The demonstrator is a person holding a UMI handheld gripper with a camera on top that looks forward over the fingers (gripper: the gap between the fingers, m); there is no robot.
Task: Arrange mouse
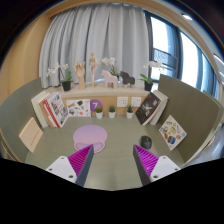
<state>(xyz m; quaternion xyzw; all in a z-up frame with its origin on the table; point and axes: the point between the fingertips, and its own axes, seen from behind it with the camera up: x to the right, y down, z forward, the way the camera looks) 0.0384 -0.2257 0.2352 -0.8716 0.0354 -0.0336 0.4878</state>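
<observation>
Gripper view — mouse (146, 143) beyond open tool (115, 163).

Round mat (90, 136) ahead of claw (113, 160) – books (52, 108) left, books (160, 112) right.

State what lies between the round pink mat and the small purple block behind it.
Bare green tabletop, shown in the gripper view; the gripper hangs open, empty.

Riding on the gripper (112, 160), looking forward along both fingers, pink pads (83, 158) low in front. Held above the near edge of the desk (120, 135), angled slightly down. Well back from the shelf (105, 102), curtain (100, 40) and window (185, 50). Single view only, nothing shared.
</observation>
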